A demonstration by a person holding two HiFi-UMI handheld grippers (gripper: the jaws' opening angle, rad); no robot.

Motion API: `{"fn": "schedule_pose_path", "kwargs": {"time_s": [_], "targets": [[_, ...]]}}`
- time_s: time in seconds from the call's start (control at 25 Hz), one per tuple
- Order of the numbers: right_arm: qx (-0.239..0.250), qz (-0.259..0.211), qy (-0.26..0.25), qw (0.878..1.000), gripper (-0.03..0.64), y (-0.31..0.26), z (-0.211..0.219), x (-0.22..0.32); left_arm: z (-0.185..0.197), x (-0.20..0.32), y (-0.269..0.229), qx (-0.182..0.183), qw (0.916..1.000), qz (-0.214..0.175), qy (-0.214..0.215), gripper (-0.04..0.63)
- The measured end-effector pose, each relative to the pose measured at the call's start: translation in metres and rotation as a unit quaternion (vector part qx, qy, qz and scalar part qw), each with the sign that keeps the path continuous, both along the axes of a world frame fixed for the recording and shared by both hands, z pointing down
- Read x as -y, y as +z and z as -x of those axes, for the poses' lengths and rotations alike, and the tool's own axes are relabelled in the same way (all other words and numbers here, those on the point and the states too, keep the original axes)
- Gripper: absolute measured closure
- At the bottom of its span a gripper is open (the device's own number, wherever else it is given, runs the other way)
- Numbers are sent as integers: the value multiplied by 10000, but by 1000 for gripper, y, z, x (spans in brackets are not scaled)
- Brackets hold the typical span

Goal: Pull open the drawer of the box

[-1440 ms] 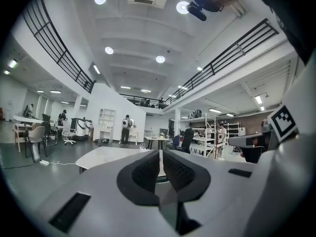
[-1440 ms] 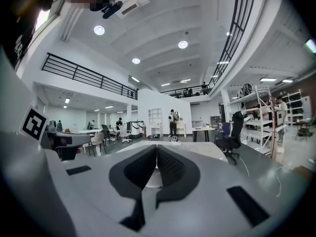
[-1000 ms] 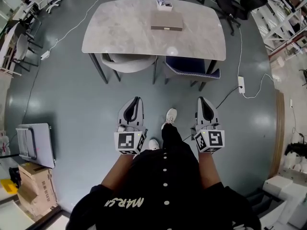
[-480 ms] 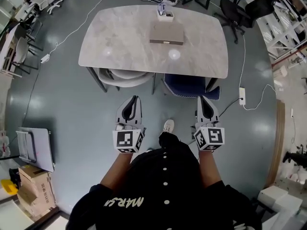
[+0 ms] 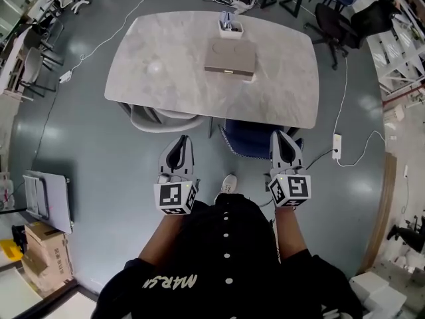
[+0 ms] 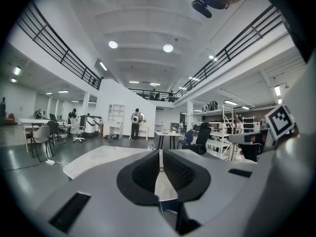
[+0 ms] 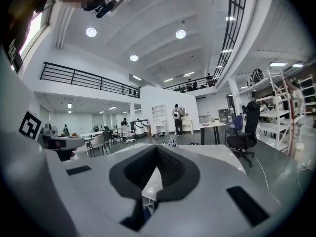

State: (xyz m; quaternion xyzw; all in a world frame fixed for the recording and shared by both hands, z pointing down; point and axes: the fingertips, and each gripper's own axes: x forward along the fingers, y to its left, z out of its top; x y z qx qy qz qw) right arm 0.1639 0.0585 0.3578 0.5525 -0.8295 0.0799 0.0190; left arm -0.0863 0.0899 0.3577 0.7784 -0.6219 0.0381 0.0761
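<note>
table (image 5: 153,78) and box (image 5: 230,57) nearer than before

grey table (image 5: 166,72) bears box (image 5: 230,58) and white holder (image 5: 230,26).

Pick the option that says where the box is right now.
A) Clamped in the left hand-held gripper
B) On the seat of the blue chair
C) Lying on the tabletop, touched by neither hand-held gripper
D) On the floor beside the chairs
C: the box lies on the table, well ahead of the left hand-held gripper and the right hand-held gripper, whose jaws are both closed on nothing.
</note>
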Motion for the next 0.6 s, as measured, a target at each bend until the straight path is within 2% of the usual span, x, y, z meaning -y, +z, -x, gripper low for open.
{"fn": "schedule_pose_path", "kwargs": {"time_s": [0.32,0.6], "targets": [[10,117,-170,9998,620,5,-2,32,-9,26,0,3,9999,-6,-112,565],[13,173,-177,9997,620,11,8,65,-6,65,4,-21,10000,-60,5,565]]}}
